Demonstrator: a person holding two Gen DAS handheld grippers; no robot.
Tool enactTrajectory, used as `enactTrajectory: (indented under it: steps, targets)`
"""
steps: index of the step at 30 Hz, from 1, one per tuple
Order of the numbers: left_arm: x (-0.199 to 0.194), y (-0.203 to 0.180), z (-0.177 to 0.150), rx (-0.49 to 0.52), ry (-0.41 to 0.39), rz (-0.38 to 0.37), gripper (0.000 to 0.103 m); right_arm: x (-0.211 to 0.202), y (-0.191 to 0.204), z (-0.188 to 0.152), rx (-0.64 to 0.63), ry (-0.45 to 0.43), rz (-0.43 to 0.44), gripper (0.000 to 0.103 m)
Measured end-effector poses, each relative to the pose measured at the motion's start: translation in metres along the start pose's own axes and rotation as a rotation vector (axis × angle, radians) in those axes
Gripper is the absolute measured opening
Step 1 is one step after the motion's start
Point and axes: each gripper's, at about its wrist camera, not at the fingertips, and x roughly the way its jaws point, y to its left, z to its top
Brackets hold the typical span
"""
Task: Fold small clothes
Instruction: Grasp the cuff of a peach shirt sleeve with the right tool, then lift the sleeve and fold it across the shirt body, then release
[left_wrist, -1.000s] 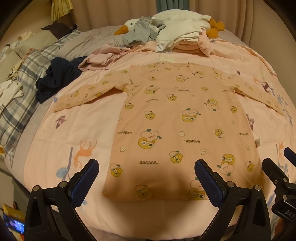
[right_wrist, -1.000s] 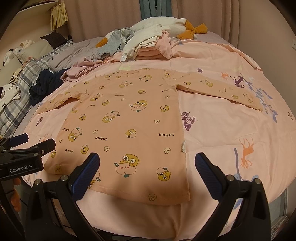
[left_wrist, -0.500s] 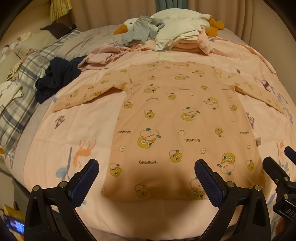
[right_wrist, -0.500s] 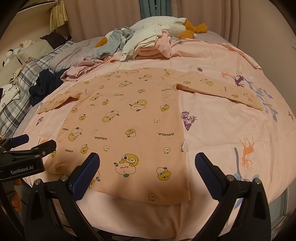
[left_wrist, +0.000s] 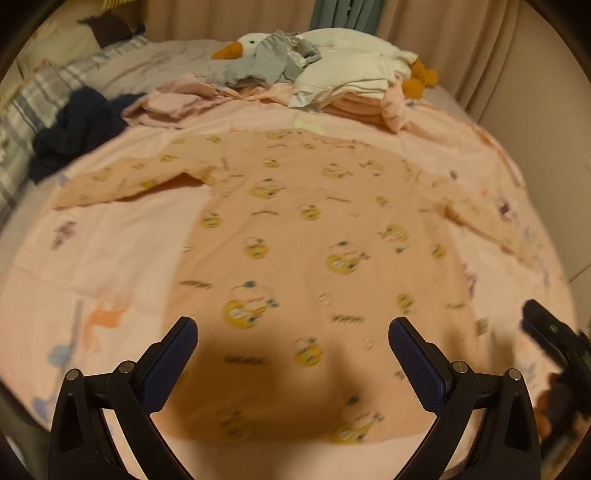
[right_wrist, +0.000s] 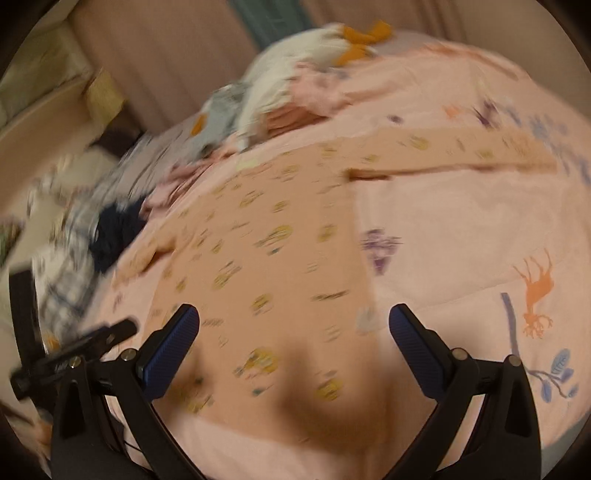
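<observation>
The long-sleeved peach shirt (left_wrist: 317, 266) with its yellow cartoon print lay flat on the pink bedspread (left_wrist: 110, 258), spread out just ahead of both pairs of fingers, hem nearest them and collar farthest. Neither sleeve had been turned in: one sleeve (left_wrist: 122, 184) stretched out beyond and to the left of the left gripper's fingers, and the other (right_wrist: 454, 155) ran out beyond and to the right of the right gripper's fingers. No crease or fold showed in the body. As a judgement, the folding of this shirt had not yet begun; it was only laid out.

The left gripper (left_wrist: 293, 363) hung over the hem with its fingers spread wide and nothing between them. The right gripper (right_wrist: 295, 354) was likewise spread wide and empty, over the hem's right-hand part, with the shirt's side edge lying between its fingers. That view was strongly blurred, so finer detail was lost.

Far beyond the fingers, past the collar, a heap of unfolded clothes (left_wrist: 332, 81) sat against a plush goose (left_wrist: 247, 46), and a dark navy garment (left_wrist: 77, 125) lay crumpled far off to the left. Judging from these, most of the work remained: both sleeves, the body fold, then the rest of the pile.
</observation>
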Motion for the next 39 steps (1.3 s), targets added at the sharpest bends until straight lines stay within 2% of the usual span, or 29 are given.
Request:
enactTrajectory:
  steps: [3, 7, 9, 11, 17, 26, 28, 29, 30, 31, 33, 35, 37, 39]
  targets:
    - [0.008, 0.003, 0.004, -0.055, -0.007, -0.07, 0.102, 0.01, -0.045, 0.016, 0.152, 0.013, 0.006, 0.103]
    - [0.023, 0.007, 0.011, -0.117, 0.003, -0.141, 0.102, 0.01, -0.103, 0.033, 0.271, -0.036, -0.104, 0.102]
    - [0.026, 0.008, 0.015, -0.134, -0.01, -0.139, 0.102, 0.008, -0.122, 0.043, 0.305, -0.065, -0.119, 0.102]
    - [0.031, 0.009, 0.018, -0.142, -0.014, -0.132, 0.102, 0.008, -0.14, 0.053, 0.344, -0.093, -0.098, 0.101]
    - [0.052, 0.005, 0.031, -0.133, 0.027, -0.091, 0.102, 0.015, -0.194, 0.086, 0.491, -0.198, -0.046, 0.097]
    - [0.07, -0.006, 0.04, -0.106, 0.061, -0.075, 0.102, 0.035, -0.245, 0.132, 0.63, -0.278, -0.044, 0.087]
    - [0.072, -0.008, 0.041, -0.1, 0.064, -0.076, 0.102, 0.037, -0.253, 0.141, 0.662, -0.302, -0.045, 0.082]
    - [0.073, -0.009, 0.042, -0.094, 0.064, -0.077, 0.102, 0.039, -0.255, 0.142, 0.672, -0.311, -0.048, 0.074]
    - [0.074, -0.01, 0.042, -0.085, 0.065, -0.075, 0.102, 0.038, -0.259, 0.142, 0.685, -0.321, -0.051, 0.062]
    - [0.075, -0.011, 0.043, -0.078, 0.067, -0.074, 0.102, 0.038, -0.263, 0.143, 0.699, -0.325, -0.064, 0.053]
    - [0.078, -0.013, 0.044, -0.065, 0.072, -0.068, 0.102, 0.04, -0.269, 0.144, 0.722, -0.319, -0.103, 0.022]
    - [0.08, -0.012, 0.046, -0.062, 0.076, -0.07, 0.102, 0.039, -0.276, 0.142, 0.747, -0.318, -0.13, 0.01]
    - [0.081, -0.011, 0.046, -0.068, 0.08, -0.069, 0.102, 0.037, -0.279, 0.143, 0.745, -0.315, -0.124, 0.011]
    - [0.081, -0.006, 0.046, -0.075, 0.08, -0.057, 0.102, 0.033, -0.272, 0.146, 0.698, -0.307, -0.153, 0.01]
